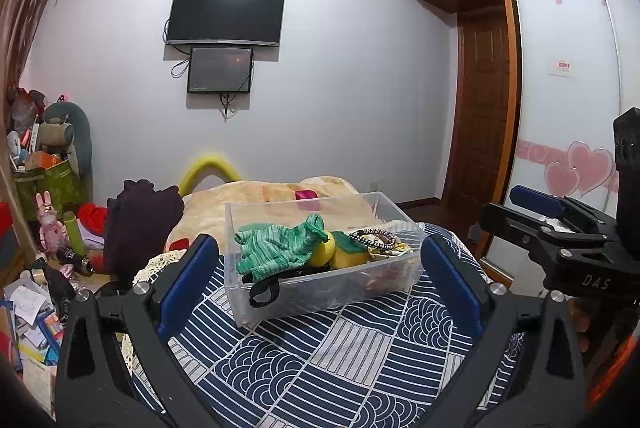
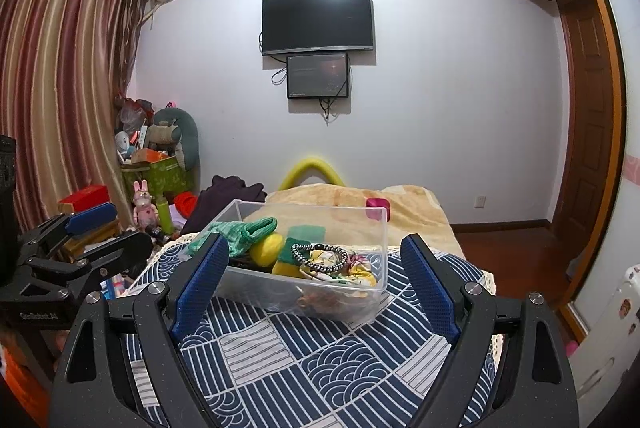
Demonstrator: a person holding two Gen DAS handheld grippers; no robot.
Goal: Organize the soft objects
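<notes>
Both sets of jaws stand wide and hold nothing: left gripper [image 1: 320,268] and right gripper [image 2: 316,276] hover near-side of the clear rectangular plastic bin [image 1: 256,304], apart from it, blue pads flanking it in each view.

Bin sits on the navy-and-white wave-patterned cloth [image 1: 320,368]. Inside:
- green striped knit gloves [image 1: 276,248], left, heaped above the rim
- yellow plush toy with green felt leaf [image 1: 344,252], centre
- black-and-white beaded bracelets [image 1: 374,238] on top of a yellow floral fabric piece [image 2: 344,268], right
- black strap [image 1: 262,294] drooping against the near-left wall; can't tell whether it hangs outside

My read: soft items look binned already, so the step is tidying or ending.

How to do it well:
- Close on the gloves' bulk, not one finger, and press them down below the rim.
- Brace the bin with the other gripper; it's light and will likely slide on cloth.
- Avoid snagging the bracelets.
- Pink object [image 1: 306,194] on the beige blanket [image 1: 248,192], far side: can't tell what it is.
</notes>
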